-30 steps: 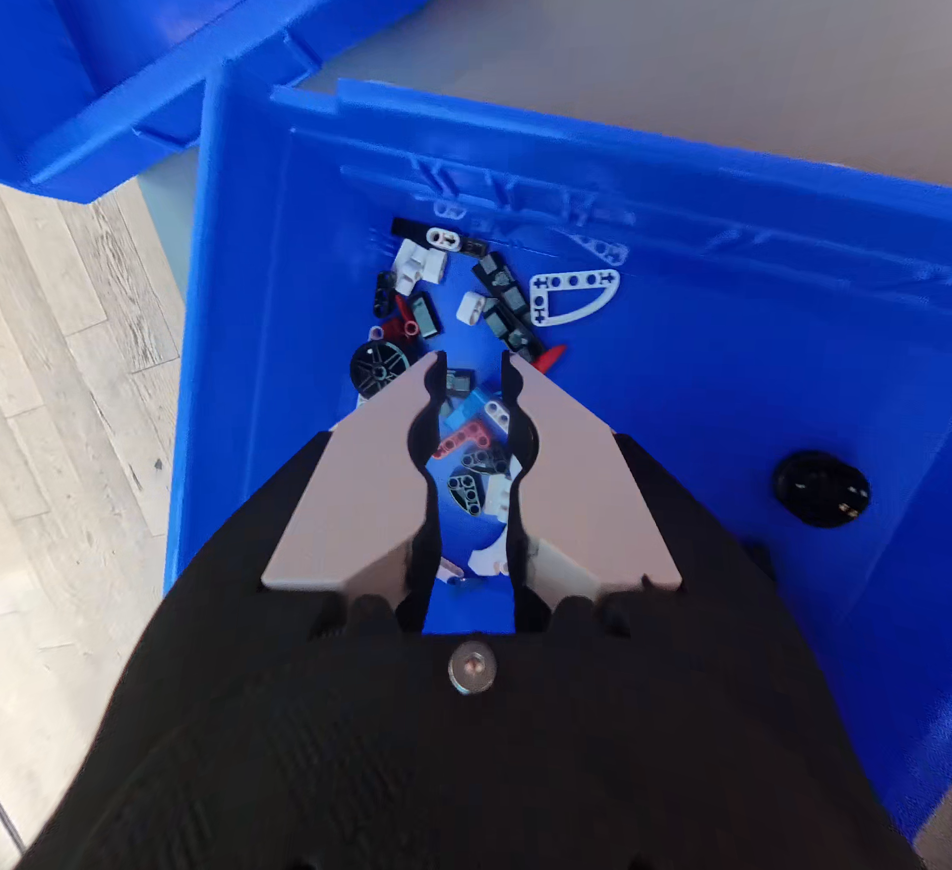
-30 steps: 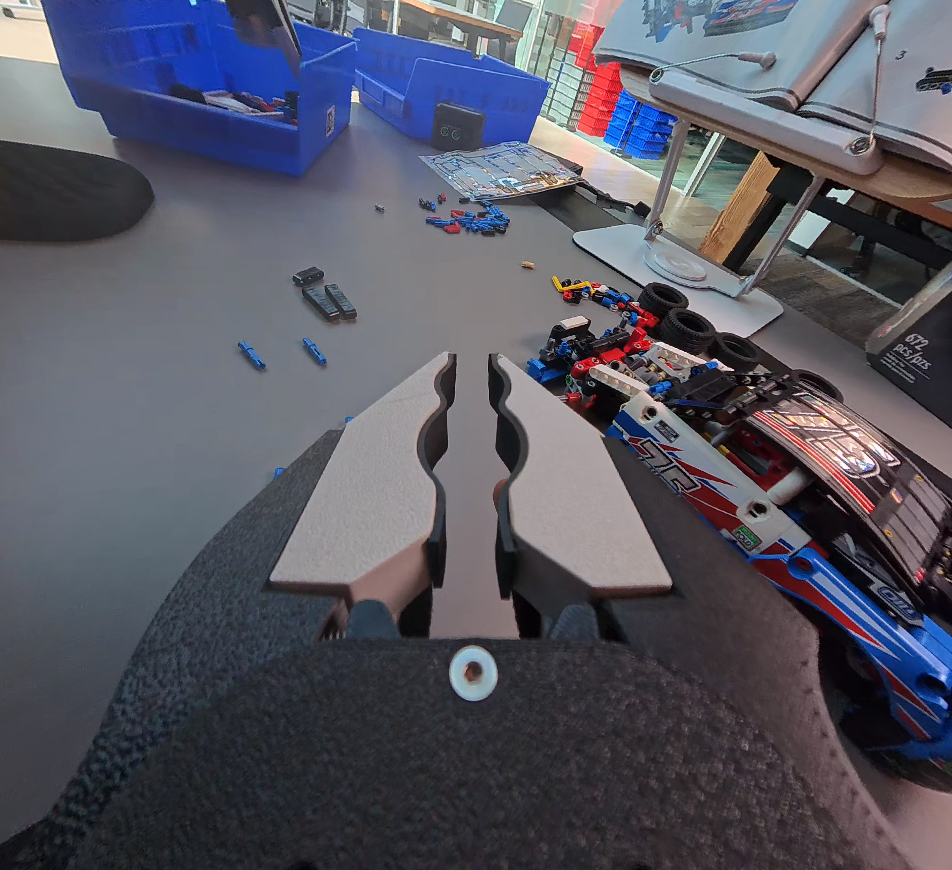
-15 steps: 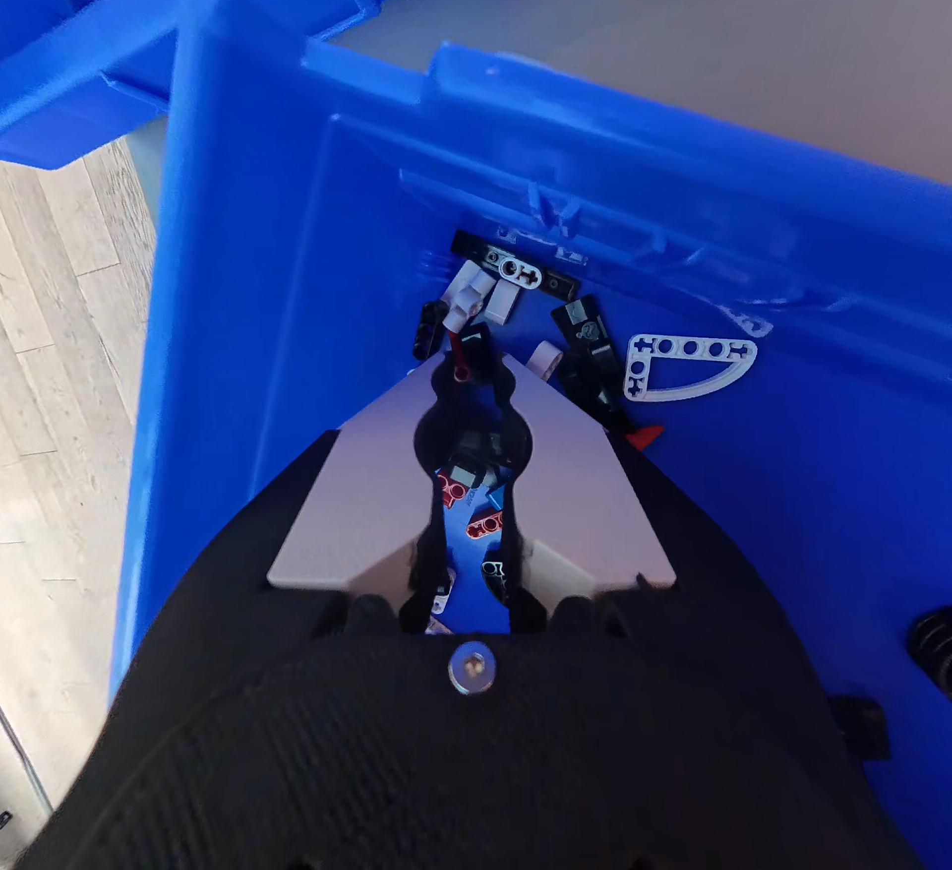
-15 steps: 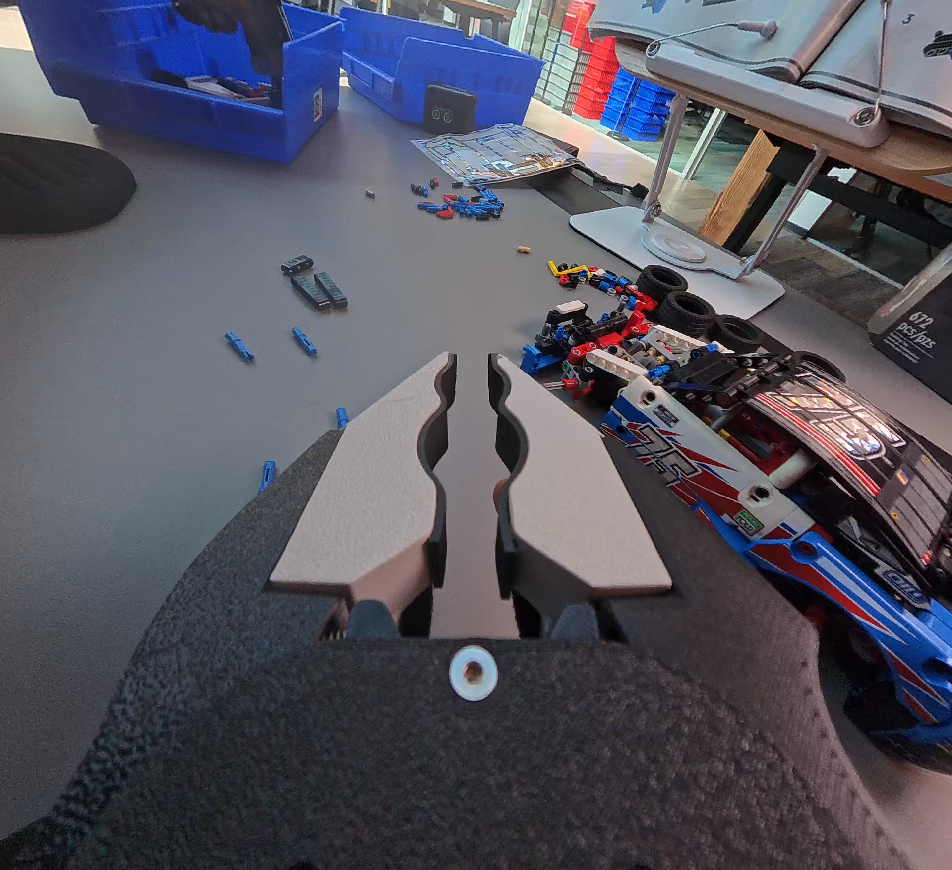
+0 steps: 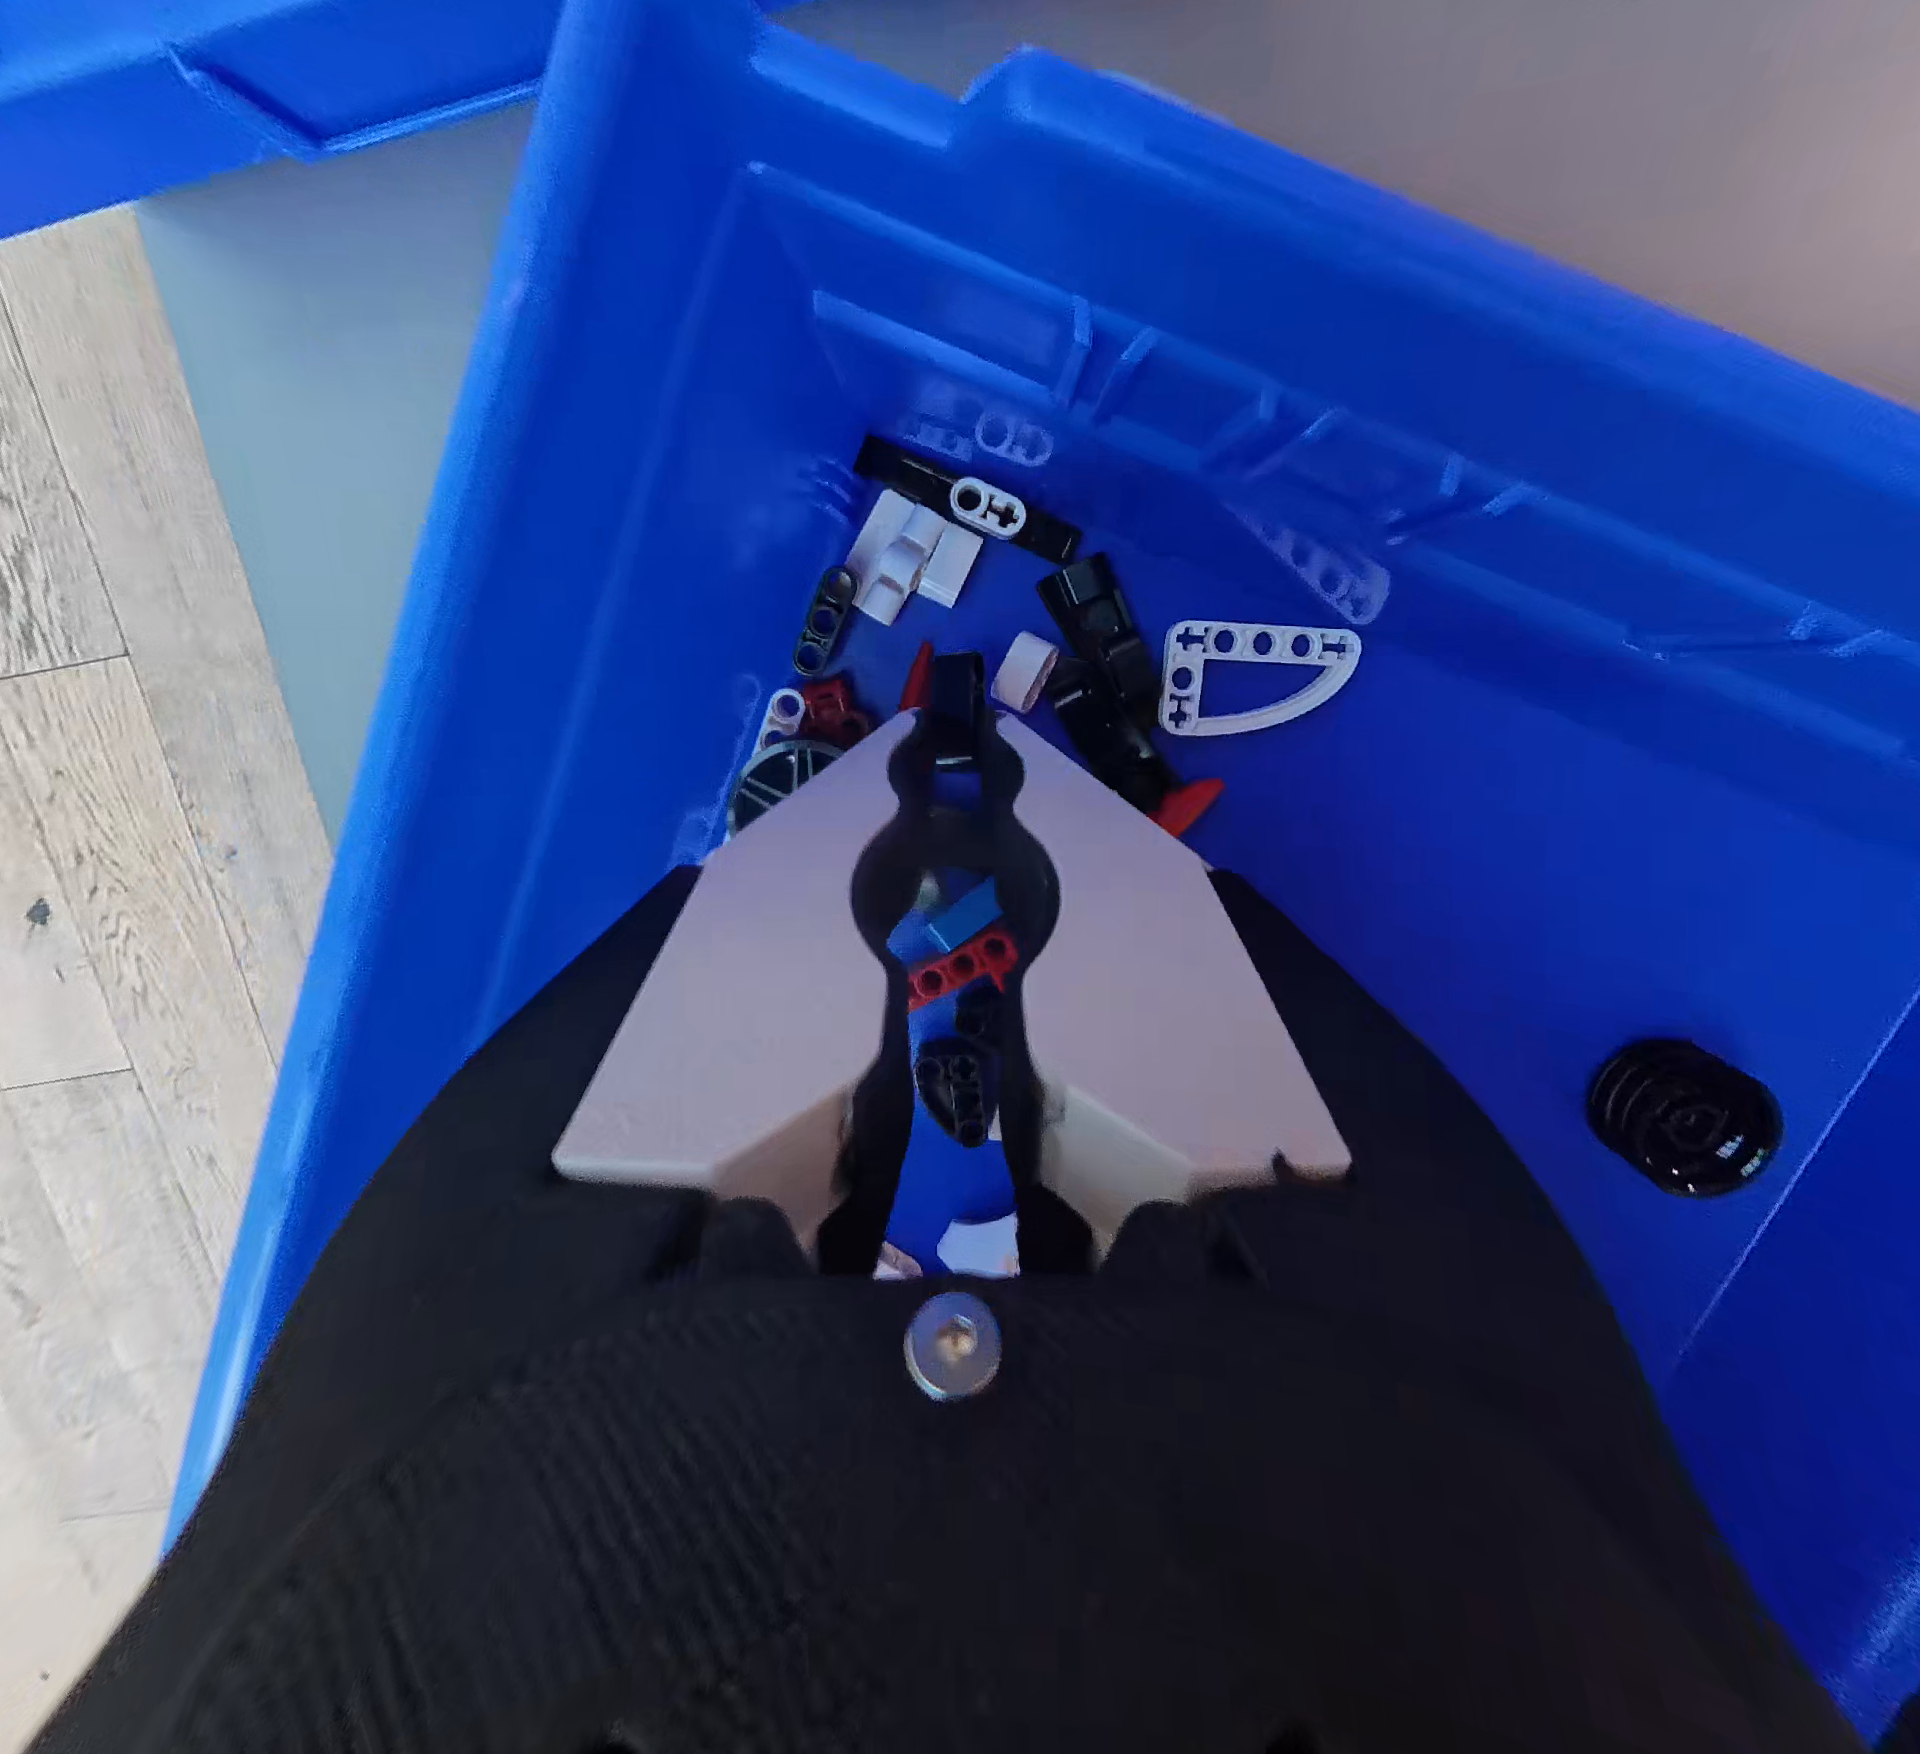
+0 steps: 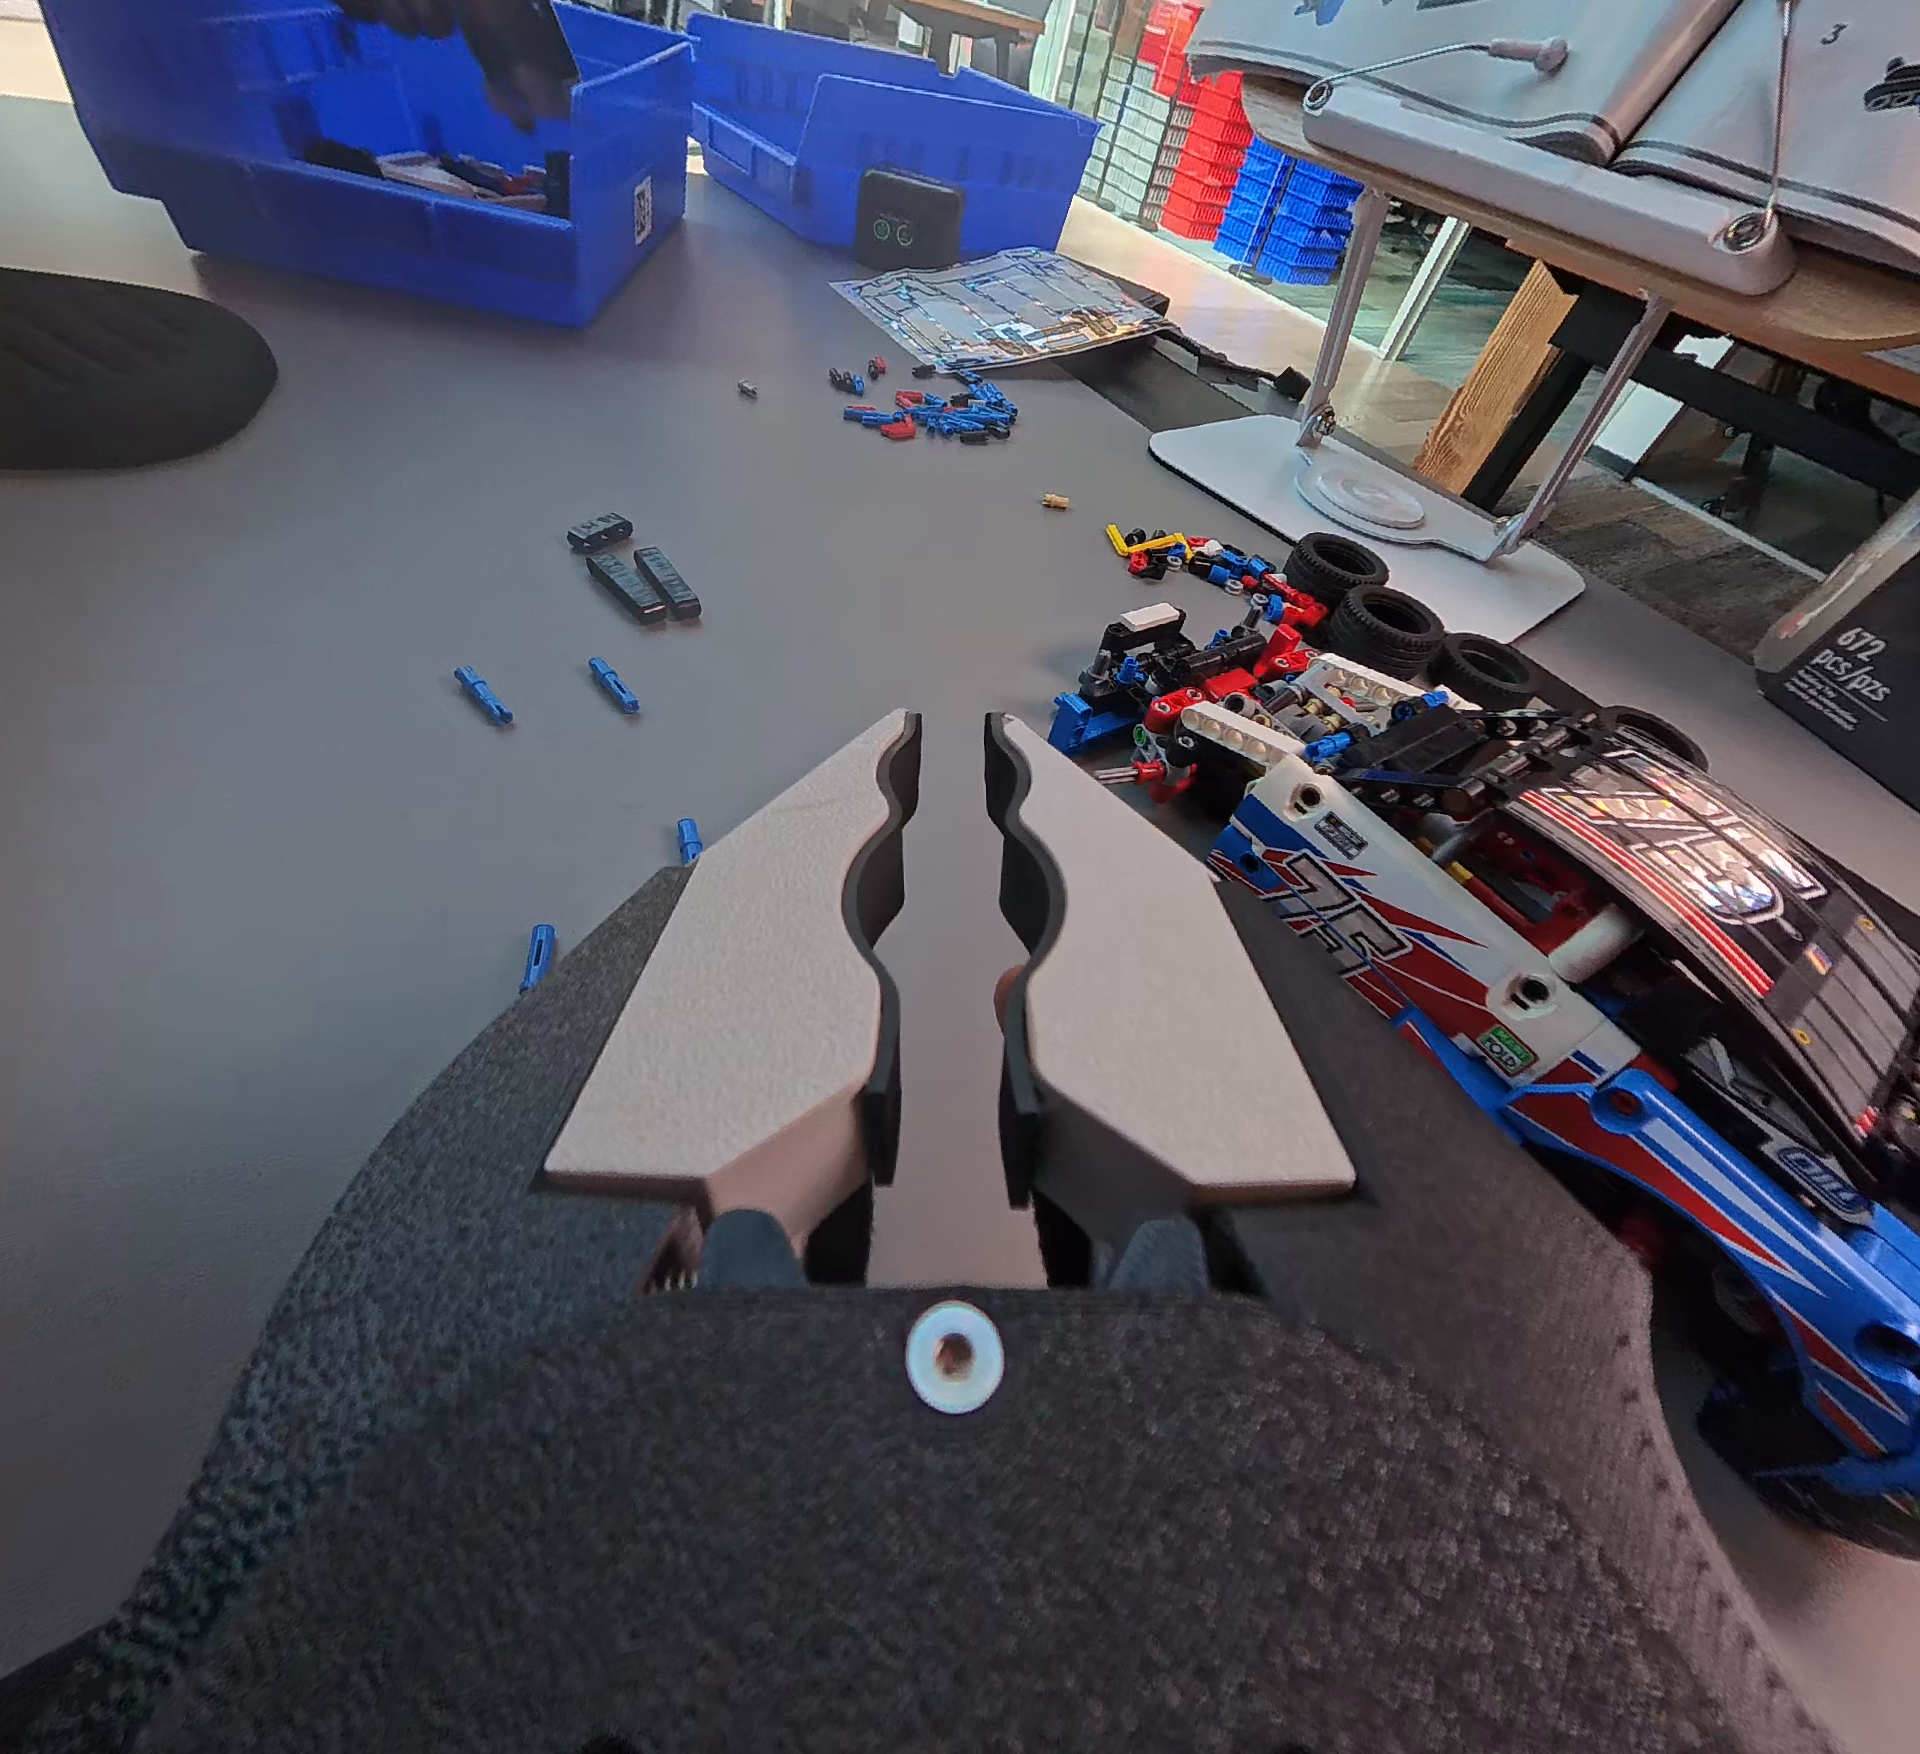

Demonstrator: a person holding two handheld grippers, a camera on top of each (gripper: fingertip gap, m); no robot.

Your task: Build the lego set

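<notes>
The grey tabletop (image 6: 312, 769) is the biggest thing in view, w/ wide bare room ahead-left of the half-built red, white and blue lego race car (image 6: 1558, 925). The deep blue plastic bin (image 5: 644, 354) sits at the table's far-left corner, well apart from the car; its side wall runs close along the table edge, w/ pale wood floor (image 5: 104, 769) just beyond.

Vs 0.5 s ago: the left gripper (image 5: 954, 717) has pulled back a little from the bin's far corner and now clamps a small black lego piece (image 5: 956, 702) at its tips, lifted above the heap of loose black, white and red lego parts (image 5: 935, 561) in that corner. The white curved lego panel (image 5: 1252, 676) and black round lego wheel hub (image 5: 1683, 1133) lie untouched on the bin floor. Tight room there, w/ walls on two sides.

The right gripper (image 6: 953, 738) hovers over the table just left of the car, same as before, fingers slightly parted, holding nothing. Small blue lego pins (image 6: 613, 686) lie scattered ahead-left of the car.
</notes>
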